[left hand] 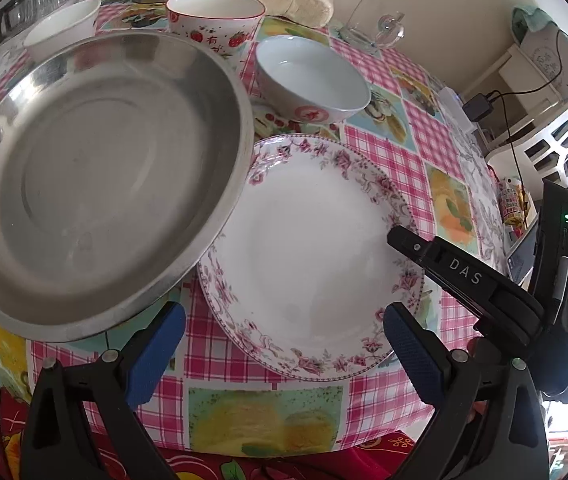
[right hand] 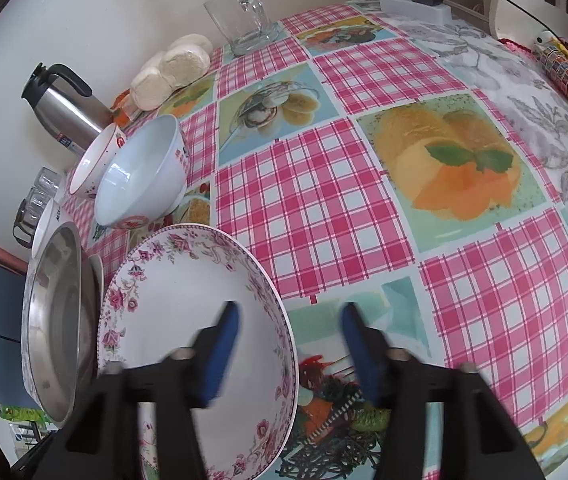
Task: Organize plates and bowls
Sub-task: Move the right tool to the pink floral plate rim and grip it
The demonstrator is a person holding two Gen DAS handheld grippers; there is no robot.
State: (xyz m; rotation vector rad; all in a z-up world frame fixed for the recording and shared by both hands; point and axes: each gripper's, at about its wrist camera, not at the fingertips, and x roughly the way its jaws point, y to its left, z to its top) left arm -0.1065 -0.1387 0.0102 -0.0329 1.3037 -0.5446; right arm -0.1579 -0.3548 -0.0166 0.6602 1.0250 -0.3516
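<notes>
Steel pan [left hand: 96, 184], flowered plate [left hand: 311, 256] and bowls [left hand: 311, 78] hold nothing; left gripper [left hand: 284, 356] and right gripper [right hand: 289, 354] jaws apart, plate rim between the right's.

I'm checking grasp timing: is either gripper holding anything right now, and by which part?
Nothing is held yet. The right gripper has its open fingers on either side of the floral plate rim, without pressing on it. The left gripper is open and empty.

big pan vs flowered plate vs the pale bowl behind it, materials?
Big pan: looks like stainless steel, brushed grey inside, with a shiny rim that mirrors its surroundings. Flowered plate: probably glazed ceramic, glossy white with a printed pink floral border; melamine can't be ruled out. Pale bowl: likely glazed ceramic too, smooth bluish-white with a red motif on the side.
</notes>
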